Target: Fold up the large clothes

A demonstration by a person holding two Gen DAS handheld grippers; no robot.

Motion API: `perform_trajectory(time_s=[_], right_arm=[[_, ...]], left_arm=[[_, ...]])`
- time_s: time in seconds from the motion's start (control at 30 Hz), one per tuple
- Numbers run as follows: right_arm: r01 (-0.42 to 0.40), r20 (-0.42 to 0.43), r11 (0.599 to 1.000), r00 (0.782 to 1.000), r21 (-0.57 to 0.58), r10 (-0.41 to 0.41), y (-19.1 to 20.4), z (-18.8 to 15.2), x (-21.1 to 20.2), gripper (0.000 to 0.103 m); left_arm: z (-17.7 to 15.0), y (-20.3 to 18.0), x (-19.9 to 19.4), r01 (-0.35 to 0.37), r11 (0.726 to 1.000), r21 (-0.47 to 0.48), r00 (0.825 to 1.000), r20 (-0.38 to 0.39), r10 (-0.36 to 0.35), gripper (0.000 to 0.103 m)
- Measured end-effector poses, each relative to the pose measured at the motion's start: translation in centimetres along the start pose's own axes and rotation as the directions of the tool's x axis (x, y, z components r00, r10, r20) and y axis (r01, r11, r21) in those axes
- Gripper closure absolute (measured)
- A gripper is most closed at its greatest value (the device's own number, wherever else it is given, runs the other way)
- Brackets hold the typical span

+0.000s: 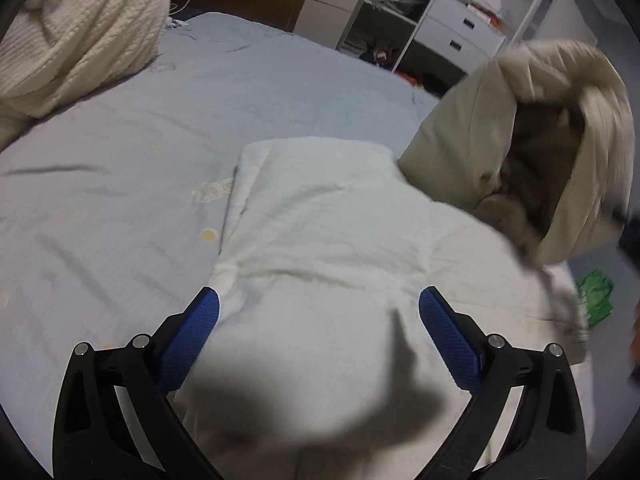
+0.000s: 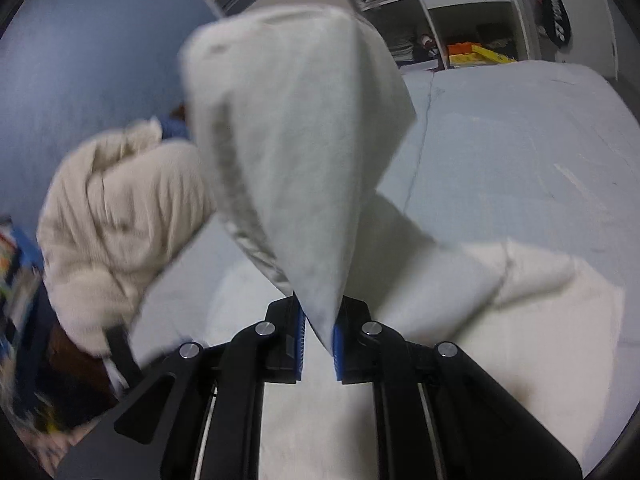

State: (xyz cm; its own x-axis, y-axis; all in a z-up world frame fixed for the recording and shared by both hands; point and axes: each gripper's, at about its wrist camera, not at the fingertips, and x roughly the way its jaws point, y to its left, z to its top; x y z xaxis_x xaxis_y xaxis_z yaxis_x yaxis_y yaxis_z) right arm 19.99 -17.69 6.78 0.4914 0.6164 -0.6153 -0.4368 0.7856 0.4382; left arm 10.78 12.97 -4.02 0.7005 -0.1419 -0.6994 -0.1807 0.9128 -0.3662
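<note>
The garment [image 1: 320, 216] lies on the bed [image 1: 120, 152], a blanket [image 1: 80, 28] heaped behind it.

Whites, creams and pale blue on the bed

The garment [image 1: 320, 216] being folded is white and plain, its lifted flap [image 2: 296, 140] showing a greyish edge in the right wrist view and a beige, darker-lined side [image 1: 520, 128] in the left. The bedsheet [image 1: 120, 160] is pale grey-blue with faint cream embroidered circles and small yellowish dots. A heaped blanket [image 1: 80, 32] is cream with a ribbed, waffle-like texture. Both grippers, left [image 1: 319, 308] and right [image 2: 319, 322], are black with bright blue, finely cross-hatched pads [image 1: 188, 336] and silver pins. The headboard [image 1: 248, 0] is dark brown, the drawers [image 1: 460, 36] white with dark handles, the wall [image 2: 88, 60] blue. A bright green item [image 1: 596, 296] lies at the right edge; a yellow and orange box [image 2: 476, 54] sits beyond the bed.
</note>
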Motion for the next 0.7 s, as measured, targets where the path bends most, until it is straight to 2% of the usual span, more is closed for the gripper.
perform_trajectory(time_s=[0.13, 0.27, 0.43, 0.57, 0.7], right_arm=[[0.044, -0.043, 0.997, 0.998, -0.064, -0.047, 0.9, -4.2, -1.1, 0.095], [0.094, -0.063, 0.984, 0.992, -0.153, -0.105, 1.3, -6.9, -1.4, 0.095], [0.18, -0.084, 0.939, 0.974, -0.293, -0.212, 2.2, -9.9, -0.7, 0.095], [0.226, -0.085, 0.902, 0.958, -0.367, -0.274, 2.8, -11.9, -0.1, 0.095], [0.239, -0.077, 0.903, 0.956, -0.358, -0.283, 2.6, -13.3, -0.3, 0.095]], left_arm=[[-0.8, 0.5, -2.3, 0.033, 0.998, -0.056, 0.999, 0.005, -0.033, 0.007], [-1.8, 0.1, -4.8, 0.06, 0.995, -0.078, 0.998, 0.023, -0.059, 0.007], [-2.3, -0.8, -7.5, 0.115, 0.989, -0.097, 0.993, 0.026, -0.113, 0.007], [-1.9, -3.2, -10.3, 0.167, 0.984, -0.059, 0.986, 0.037, -0.165, 0.007], [-0.9, -6.4, -11.3, 0.214, 0.977, -0.007, 0.977, 0.015, -0.214, 0.007]])
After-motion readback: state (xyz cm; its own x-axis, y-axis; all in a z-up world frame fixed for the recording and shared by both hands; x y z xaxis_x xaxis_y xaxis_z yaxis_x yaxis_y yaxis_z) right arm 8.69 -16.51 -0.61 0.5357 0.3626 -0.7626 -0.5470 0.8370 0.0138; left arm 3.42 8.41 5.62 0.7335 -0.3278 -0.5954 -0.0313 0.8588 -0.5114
